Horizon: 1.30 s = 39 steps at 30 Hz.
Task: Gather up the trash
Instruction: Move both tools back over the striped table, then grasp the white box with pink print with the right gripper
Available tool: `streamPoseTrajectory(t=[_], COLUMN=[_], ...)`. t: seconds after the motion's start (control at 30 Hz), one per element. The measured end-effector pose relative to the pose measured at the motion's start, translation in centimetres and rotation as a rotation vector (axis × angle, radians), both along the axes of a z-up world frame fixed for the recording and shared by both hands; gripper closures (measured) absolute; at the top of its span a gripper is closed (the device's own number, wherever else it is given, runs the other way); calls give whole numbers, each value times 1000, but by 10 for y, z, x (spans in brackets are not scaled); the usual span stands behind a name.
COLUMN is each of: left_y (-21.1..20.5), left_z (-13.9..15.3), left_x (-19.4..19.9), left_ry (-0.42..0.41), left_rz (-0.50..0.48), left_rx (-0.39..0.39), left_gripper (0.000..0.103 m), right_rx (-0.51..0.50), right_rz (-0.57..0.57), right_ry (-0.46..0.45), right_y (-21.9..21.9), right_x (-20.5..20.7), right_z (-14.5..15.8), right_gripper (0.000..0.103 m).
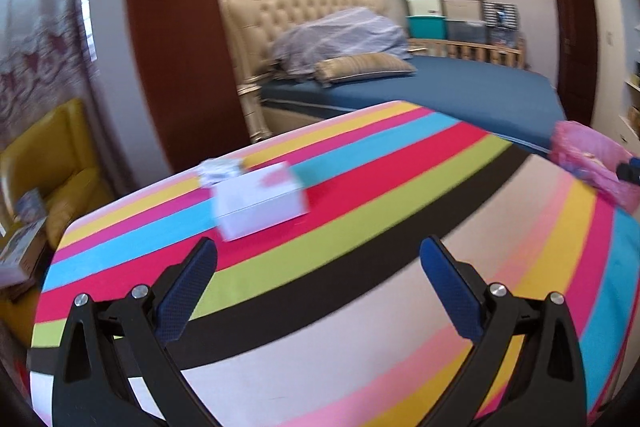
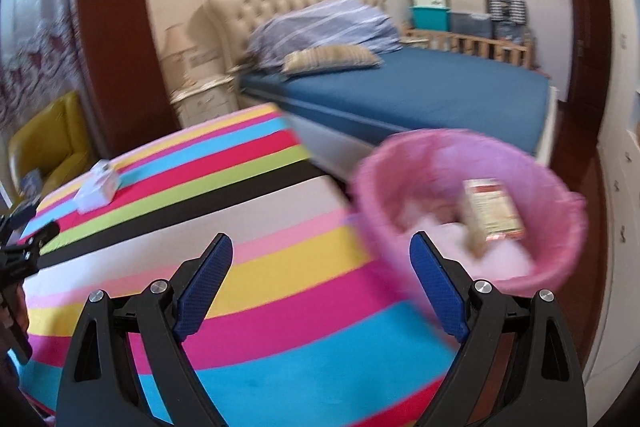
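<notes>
On the far left of the striped, rainbow-coloured tabletop (image 1: 360, 211) lies the one piece of trash not yet collected, a small white cardboard box (image 1: 262, 201) with a pink mark on its top and a crumpled bit of white paper or wrapper (image 1: 219, 169) touching its far-left corner; motion blur hides any print on it. It sits flat across the blue and red stripes, near the tabletop's left edge, and from the right wrist view the same box (image 2: 97, 193) looks small and well apart from the bin. The left gripper (image 1: 318, 259) points toward it with its blue-padded jaws spread wide and holding nothing, the box a little beyond and left of the left fingertip, so the step in hand appears to be the approach for the next pick. That move probably calls for swinging left and forward until the box lies between the pads, then closing across its shorter sides; being light cardboard, it may slide on the cloth if nudged first. Further right, the right gripper (image 2: 322, 253) also has its jaws spread and empty, just beside the pink, bag-lined round waste bin (image 2: 560, 267), which already holds a beige printed carton (image 2: 494, 213) and some pale scraps.
</notes>
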<state>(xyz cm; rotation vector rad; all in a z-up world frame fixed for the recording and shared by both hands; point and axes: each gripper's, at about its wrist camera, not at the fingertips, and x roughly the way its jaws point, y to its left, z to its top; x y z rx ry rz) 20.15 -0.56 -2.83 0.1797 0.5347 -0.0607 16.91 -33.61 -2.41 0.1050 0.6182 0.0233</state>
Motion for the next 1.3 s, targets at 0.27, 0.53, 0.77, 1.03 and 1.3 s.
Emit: streamPoseTrajectory(t=[0.27, 0.53, 0.77, 1.03, 1.3], left_y=[78, 145, 161, 156, 170], left_z=[-4, -13, -15, -13, -16], left_x=[0, 2, 1, 1, 8], left_ry=[2, 69, 96, 87, 136], left_rz=[177, 303, 344, 388, 430], left_rx=[53, 9, -47, -26, -83], left_gripper=[5, 5, 5, 5, 5], right_rx=[-52, -113, -176, -247, -248], right_rz=[178, 344, 479, 629, 874], right_ry=[56, 85, 125, 180, 200], right_y=[95, 183, 243, 287, 322], right_x=[34, 78, 125, 176, 215], right_z=[-8, -13, -27, -35, -37], right_gripper=[18, 18, 18, 18, 18])
